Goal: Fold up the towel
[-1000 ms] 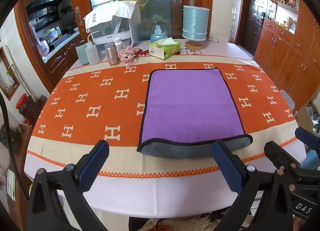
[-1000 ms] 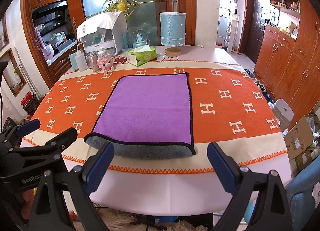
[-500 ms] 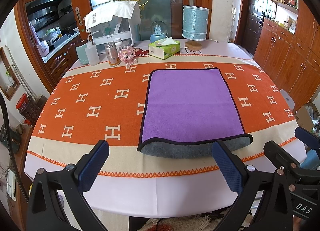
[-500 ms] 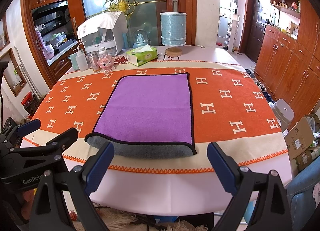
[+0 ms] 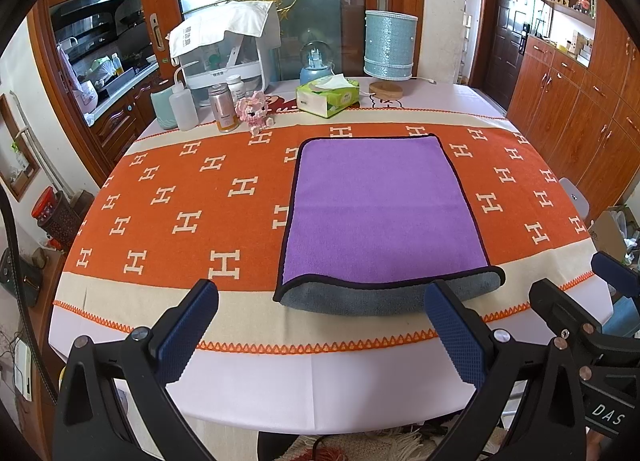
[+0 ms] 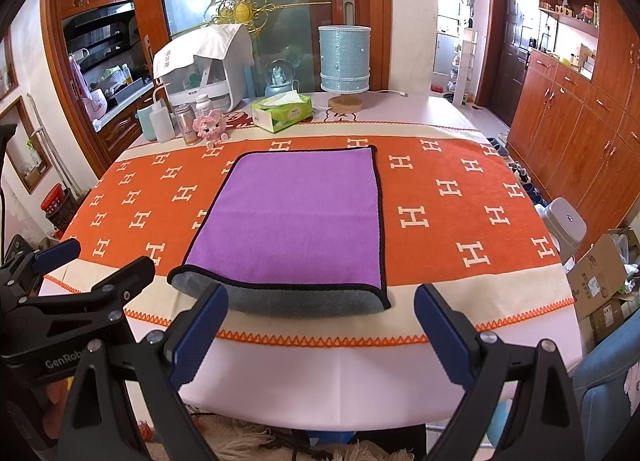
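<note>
A purple towel (image 5: 380, 209) with a black hem lies folded in half on the orange tablecloth, its grey underside showing along the rounded fold at the near edge. It also shows in the right wrist view (image 6: 298, 217). My left gripper (image 5: 320, 325) is open and empty, held off the table's near edge, short of the towel's fold. My right gripper (image 6: 322, 333) is open and empty, also held near the table's front edge. Each gripper shows at the side of the other's view.
At the back of the table stand a green tissue box (image 5: 328, 95), a blue lamp (image 5: 390, 47), a snow globe (image 5: 316, 63), several bottles (image 5: 184, 103), a pink toy (image 5: 254, 111) and a white covered rack (image 5: 224, 45). Wooden cabinets (image 6: 580, 117) line the right.
</note>
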Available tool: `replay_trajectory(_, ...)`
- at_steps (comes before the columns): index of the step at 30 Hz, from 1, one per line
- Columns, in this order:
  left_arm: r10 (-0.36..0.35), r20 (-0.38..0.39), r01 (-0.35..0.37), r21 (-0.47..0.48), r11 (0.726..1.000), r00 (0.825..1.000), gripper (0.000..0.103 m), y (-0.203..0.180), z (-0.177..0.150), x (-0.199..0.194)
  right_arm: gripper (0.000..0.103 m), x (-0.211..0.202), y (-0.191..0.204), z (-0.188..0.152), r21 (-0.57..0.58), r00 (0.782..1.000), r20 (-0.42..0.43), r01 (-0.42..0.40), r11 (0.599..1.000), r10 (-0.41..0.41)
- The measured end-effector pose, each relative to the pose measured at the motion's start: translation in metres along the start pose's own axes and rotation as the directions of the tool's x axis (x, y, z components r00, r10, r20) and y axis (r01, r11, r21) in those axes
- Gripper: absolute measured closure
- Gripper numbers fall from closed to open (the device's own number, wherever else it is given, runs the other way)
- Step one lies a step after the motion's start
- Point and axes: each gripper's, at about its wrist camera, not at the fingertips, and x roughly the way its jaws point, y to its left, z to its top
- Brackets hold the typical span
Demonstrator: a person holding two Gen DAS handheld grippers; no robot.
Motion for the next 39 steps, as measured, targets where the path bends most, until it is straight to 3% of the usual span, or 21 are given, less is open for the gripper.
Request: replay_trajectory(39,-0.029,0.004,0.029,0.012,1.000,1.000,0.001,-0.012,0.003,0.003,0.008,-0.002,-0.010,0.010,0.012,0.998,0.038,0.047,0.999,-0.048)
